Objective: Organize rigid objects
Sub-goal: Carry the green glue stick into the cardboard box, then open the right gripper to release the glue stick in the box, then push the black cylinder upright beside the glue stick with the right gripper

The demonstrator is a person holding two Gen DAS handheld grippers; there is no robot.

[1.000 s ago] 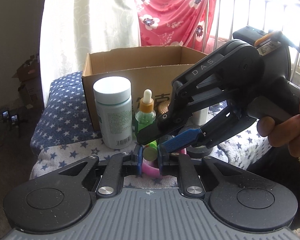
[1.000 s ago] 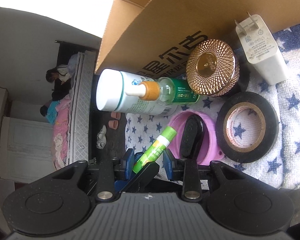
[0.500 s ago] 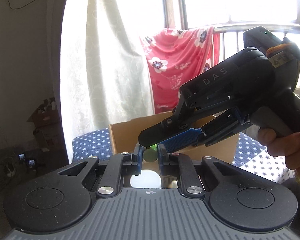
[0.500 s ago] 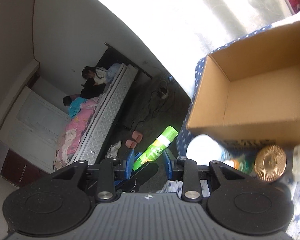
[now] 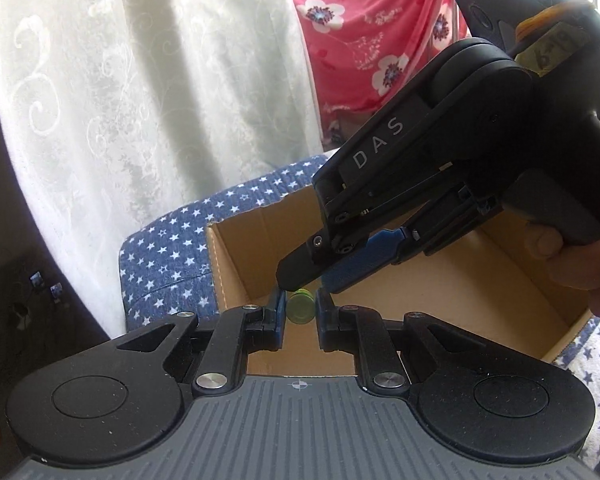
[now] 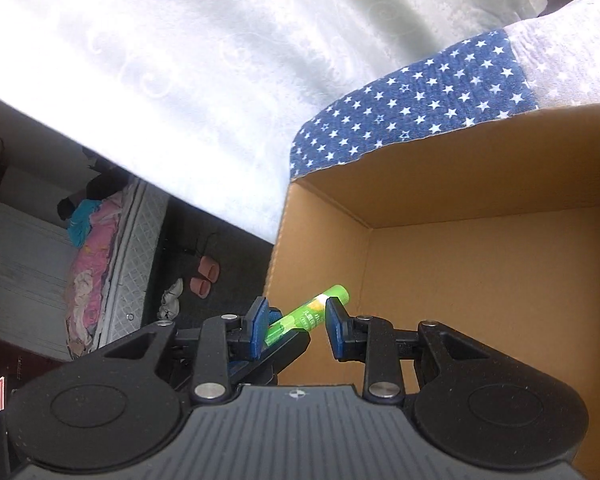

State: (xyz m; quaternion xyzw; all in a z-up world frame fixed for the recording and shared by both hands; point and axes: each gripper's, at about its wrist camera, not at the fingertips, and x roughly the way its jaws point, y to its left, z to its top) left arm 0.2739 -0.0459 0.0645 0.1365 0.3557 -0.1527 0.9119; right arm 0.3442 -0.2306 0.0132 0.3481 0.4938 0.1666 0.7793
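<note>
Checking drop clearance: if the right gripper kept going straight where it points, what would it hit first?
Probably the inside of the box, floor or far wall; depth is unclear. Nothing else shows ahead of the right gripper past the green stick it holds.

blue star-print blanket (image 6: 420, 108) over the surface, open cardboard box (image 6: 480, 248) resting directly on it

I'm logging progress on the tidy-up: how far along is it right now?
Done: nothing shows yet in the visible part of the cardboard box. In hand: the green glue stick, gripped by the left tool and seemingly the right tool too, hangs over the open box. Left: dropping it in; whatever else needs sorting is out of view.
</note>
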